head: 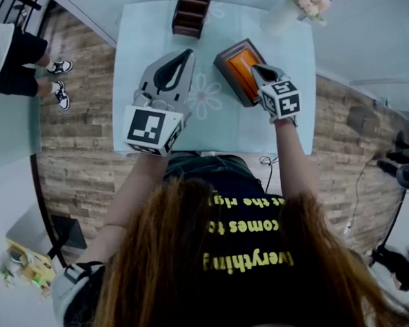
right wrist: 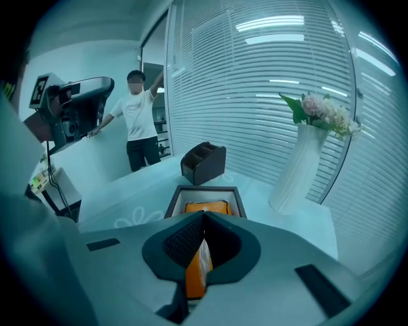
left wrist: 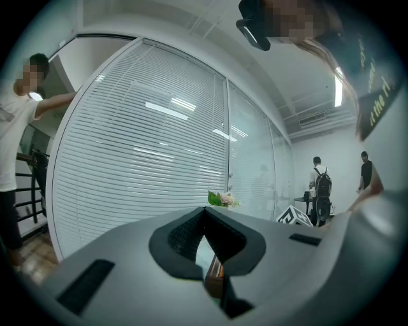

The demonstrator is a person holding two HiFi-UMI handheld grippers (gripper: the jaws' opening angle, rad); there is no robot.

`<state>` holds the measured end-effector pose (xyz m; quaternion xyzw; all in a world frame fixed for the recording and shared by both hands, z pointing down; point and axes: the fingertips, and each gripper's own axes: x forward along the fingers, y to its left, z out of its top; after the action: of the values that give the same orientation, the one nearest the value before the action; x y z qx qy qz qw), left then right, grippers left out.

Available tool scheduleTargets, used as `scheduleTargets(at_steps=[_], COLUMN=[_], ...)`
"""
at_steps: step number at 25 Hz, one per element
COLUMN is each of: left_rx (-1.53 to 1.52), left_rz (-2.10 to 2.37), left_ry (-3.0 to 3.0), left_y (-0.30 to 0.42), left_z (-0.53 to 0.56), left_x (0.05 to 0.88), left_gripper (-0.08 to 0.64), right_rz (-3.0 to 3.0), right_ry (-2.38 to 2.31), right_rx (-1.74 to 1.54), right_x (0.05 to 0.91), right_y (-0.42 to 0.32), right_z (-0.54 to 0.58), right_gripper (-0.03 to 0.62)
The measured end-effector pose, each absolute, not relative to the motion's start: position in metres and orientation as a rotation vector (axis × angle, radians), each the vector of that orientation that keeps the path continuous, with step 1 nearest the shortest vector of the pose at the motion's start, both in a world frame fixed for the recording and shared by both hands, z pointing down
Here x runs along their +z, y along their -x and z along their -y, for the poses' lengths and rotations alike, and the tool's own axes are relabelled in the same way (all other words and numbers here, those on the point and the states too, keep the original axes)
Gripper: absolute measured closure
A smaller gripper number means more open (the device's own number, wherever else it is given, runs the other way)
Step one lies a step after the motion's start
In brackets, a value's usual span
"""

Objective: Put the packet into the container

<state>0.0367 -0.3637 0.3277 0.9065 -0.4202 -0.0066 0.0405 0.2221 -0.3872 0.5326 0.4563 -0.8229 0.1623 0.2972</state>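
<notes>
Packet (right wrist: 194, 272) gripped in right gripper (right wrist: 203, 218) jaws; we lift it clear of the tray (right wrist: 172, 200), then carry it far to the container (right wrist: 204, 162). Left gripper (left wrist: 205, 213) jaws closed, empty.

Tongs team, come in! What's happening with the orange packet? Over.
Right tongs shut on orange packet, by the open box. Left tongs shut, empty. Vase off to the side, not in the way.

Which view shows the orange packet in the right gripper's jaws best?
The right gripper view: the orange packet stands edge-on, pinched by the right gripper, whose jaws are closed on it. The head view shows only orange inside the box under that gripper; the held packet itself is hidden. The left gripper view shows nothing of it.
</notes>
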Motion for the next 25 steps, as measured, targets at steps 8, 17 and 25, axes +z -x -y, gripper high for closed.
scheduleTargets(at_steps=[8, 17, 25], left_rx=[-0.01, -0.014, 0.004], left_rz=[1.268, 1.242, 1.237], left_ry=[-2.784, -2.811, -2.803], left_y=[-0.04, -0.049, -0.051], left_z=[0.362, 0.362, 0.359], left_x=[0.329, 0.329, 0.328], left_gripper=[0.561, 0.56, 0.56], right_rz=[2.368, 2.568, 2.65], right_ry=[-1.396, -1.628, -1.738], right_rx=[0.279, 0.17, 0.15], right_x=[0.472, 0.394, 0.352], right_y=[-0.218, -0.22, -0.216], right_z=[0.383, 0.366, 0.341], right_gripper=[0.571, 0.571, 0.571])
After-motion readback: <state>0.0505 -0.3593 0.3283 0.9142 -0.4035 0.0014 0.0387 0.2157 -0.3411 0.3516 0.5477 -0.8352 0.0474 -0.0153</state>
